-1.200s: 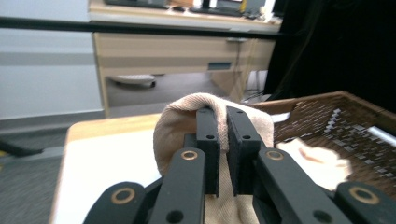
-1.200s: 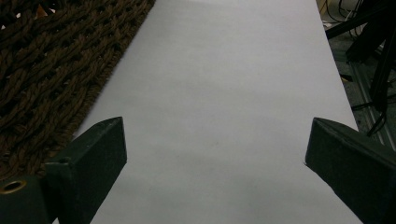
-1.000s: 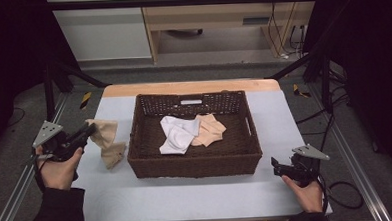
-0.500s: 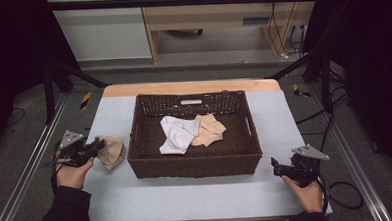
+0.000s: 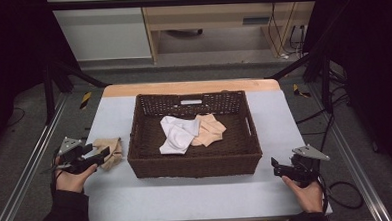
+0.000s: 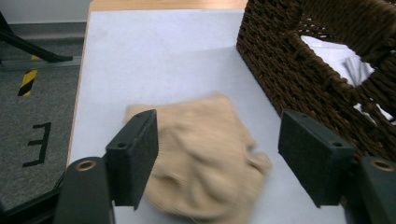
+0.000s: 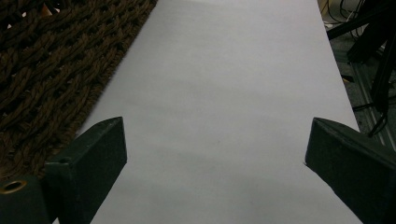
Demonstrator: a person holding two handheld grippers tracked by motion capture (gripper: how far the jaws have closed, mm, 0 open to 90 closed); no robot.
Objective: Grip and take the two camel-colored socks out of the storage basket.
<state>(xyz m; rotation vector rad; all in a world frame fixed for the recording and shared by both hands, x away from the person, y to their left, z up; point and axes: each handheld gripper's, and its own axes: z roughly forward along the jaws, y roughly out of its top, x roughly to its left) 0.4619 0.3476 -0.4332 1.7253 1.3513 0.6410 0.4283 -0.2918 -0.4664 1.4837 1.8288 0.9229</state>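
Observation:
A tan cloth (image 5: 109,151) (image 6: 201,154) lies crumpled on the white table, left of the brown wicker basket (image 5: 151,165) (image 6: 289,70). My left gripper (image 5: 102,155) (image 6: 224,163) is low over it; its jaws have just been opening and now stand wide apart, the cloth lying loose between them with neither pad pressing on it. Inside the basket lie a white cloth (image 5: 177,134) and a peach cloth (image 5: 210,130). My right gripper (image 5: 274,167) (image 7: 215,154) rests open at the table's front right, with bare table between its jaws.
The basket's woven wall (image 7: 51,65) stands close on the left in the right gripper view. The table (image 5: 198,200) has a wooden strip (image 5: 190,87) along its far edge. Metal rails (image 5: 21,173) run along both sides, with cables (image 5: 345,189) on the floor at the right.
My left gripper came down from holding the tan cloth in the air to the table, and its jaws opened, leaving the cloth lying there. The right gripper stayed still.

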